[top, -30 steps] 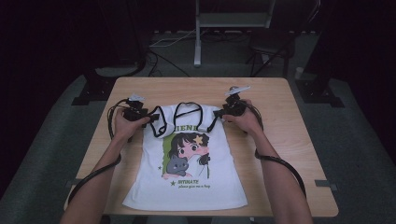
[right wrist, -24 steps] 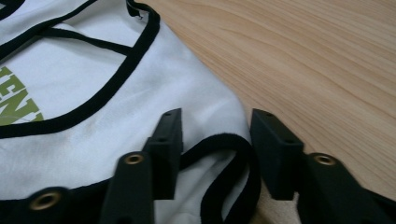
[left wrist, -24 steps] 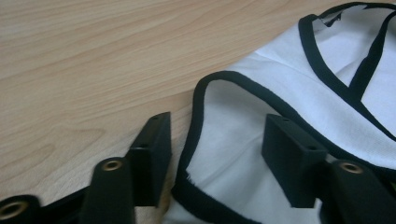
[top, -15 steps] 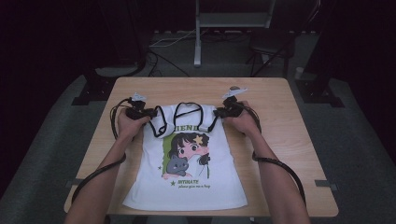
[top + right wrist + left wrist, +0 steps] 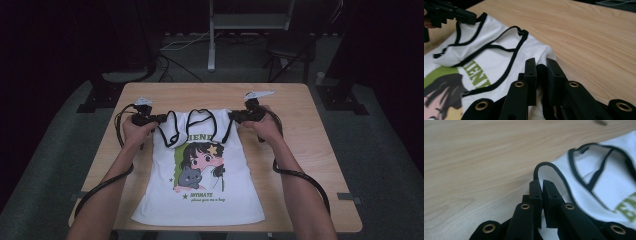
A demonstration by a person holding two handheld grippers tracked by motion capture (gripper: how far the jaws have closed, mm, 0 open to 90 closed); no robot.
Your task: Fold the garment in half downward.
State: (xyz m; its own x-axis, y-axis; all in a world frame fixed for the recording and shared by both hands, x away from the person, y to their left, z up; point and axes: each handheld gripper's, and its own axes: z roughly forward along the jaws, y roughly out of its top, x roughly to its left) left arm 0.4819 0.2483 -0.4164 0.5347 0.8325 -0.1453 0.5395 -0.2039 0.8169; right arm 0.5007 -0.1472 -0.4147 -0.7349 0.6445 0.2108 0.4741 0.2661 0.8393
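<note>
Overhead, both tongs pinch shirt (image 5: 197,170) shoulders; close-ups reveal black trim.

Both hand-held grippers, left (image 5: 159,119) and right (image 5: 233,116), have just clamped the tank top's (image 5: 200,190) shoulder straps.

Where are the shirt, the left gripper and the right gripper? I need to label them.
shirt (image 5: 200,200): high view, white cloth under the print.
left gripper (image 5: 542,185): left gripper view, between its jaw tips, at the strap.
right gripper (image 5: 541,64): right gripper view, between its jaw tips, at the shirt's edge.
</note>
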